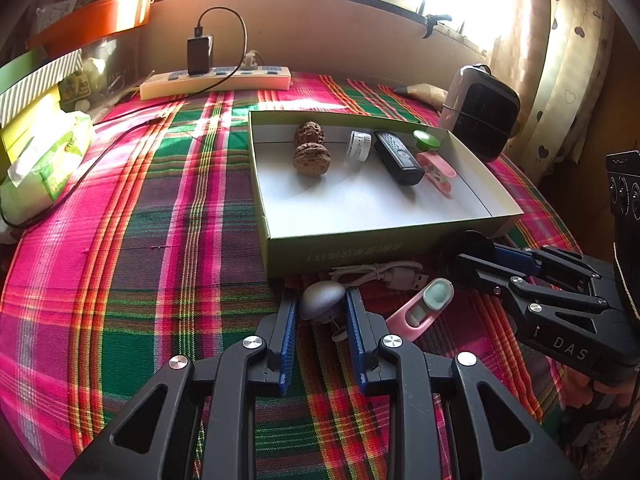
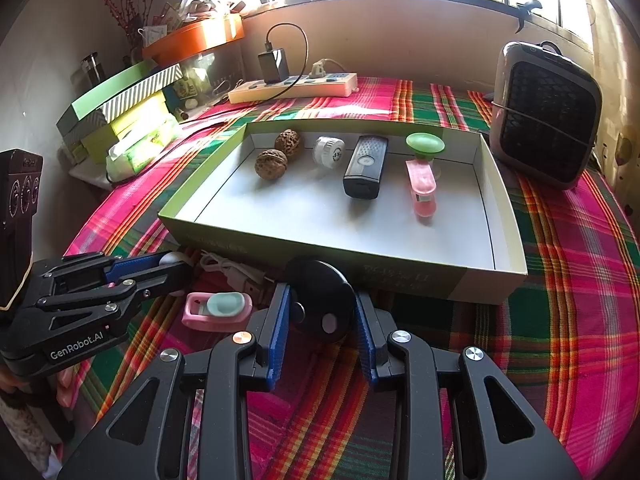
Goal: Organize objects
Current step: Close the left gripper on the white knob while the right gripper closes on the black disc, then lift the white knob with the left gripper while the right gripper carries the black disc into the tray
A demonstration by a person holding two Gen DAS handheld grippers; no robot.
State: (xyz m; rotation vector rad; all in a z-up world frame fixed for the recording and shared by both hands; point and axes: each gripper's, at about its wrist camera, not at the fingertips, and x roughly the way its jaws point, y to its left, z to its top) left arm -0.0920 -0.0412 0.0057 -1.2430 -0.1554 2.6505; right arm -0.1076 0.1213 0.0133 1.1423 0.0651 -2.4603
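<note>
We take the shallow green box (image 1: 372,248) on the plaid cloth (image 1: 160,240) as our landmark. Inside it, along its far wall, we see two walnuts (image 1: 310,148), a small white cap (image 1: 359,145), a black remote (image 1: 398,157), and a pink clip with a green suction cup (image 1: 430,156) behind it, all lying in a row on the white floor of the box.

Just in front of the box's near wall we hold the left gripper (image 1: 322,304). Its blue-padded fingers (image 1: 291,320) are drawn in narrow and press on both sides of a small silver egg-shaped thing (image 1: 322,300), which sits between their tips. Whether it is lifted clear of the cloth we cannot tell.

Also in front of the near wall, toward the box's right half, our right gripper (image 2: 320,312) is closed partway around a black round disc (image 2: 322,300); the pads (image 2: 278,332) touch its edges on either side. The disc stands tilted against the box front.

Between the two grippers, still outside the box, a white cable (image 1: 384,272) lies coiled against the near wall, and a pink clip with a pale green pad (image 1: 424,308) lies on the cloth just before it.

Beyond the box's far wall we see a power strip (image 1: 216,80) with a black charger plugged in, and a dark heater (image 2: 548,112) stands off its far right corner.
</note>
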